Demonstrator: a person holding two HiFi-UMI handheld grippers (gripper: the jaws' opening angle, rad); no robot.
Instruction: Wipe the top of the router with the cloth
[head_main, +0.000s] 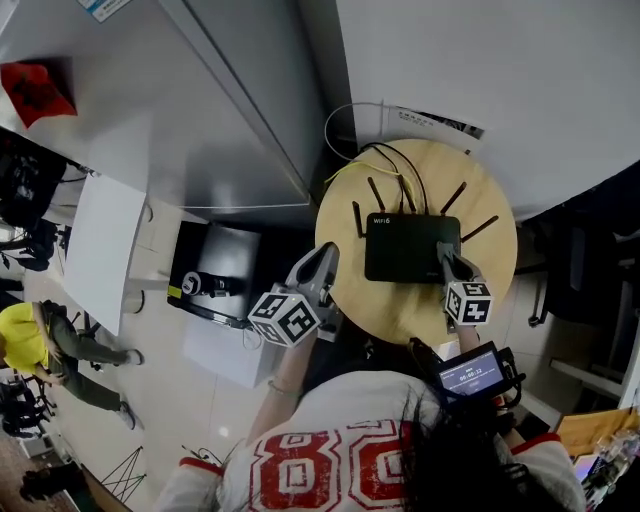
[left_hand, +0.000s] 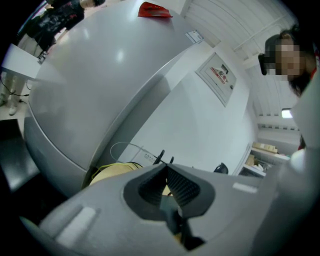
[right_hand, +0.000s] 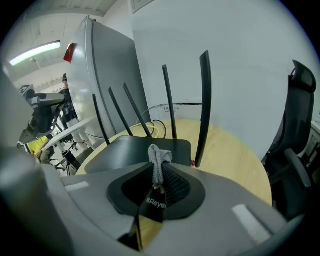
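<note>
A black router (head_main: 412, 247) with several upright antennas lies on a round wooden table (head_main: 490, 215). My right gripper (head_main: 444, 254) is over the router's front right part, shut on a small grey cloth (right_hand: 159, 161). In the right gripper view the cloth sticks up between the jaw tips, just in front of the router (right_hand: 132, 149). My left gripper (head_main: 328, 252) hovers at the table's left edge, beside the router and apart from it. Its jaws (left_hand: 166, 167) are shut with nothing between them.
Yellow and white cables (head_main: 365, 158) run behind the router toward the white wall. A grey cabinet (head_main: 230, 110) stands at the back left. On the floor left of the table sits a black box (head_main: 215, 270). A black office chair (right_hand: 295, 125) stands right of the table.
</note>
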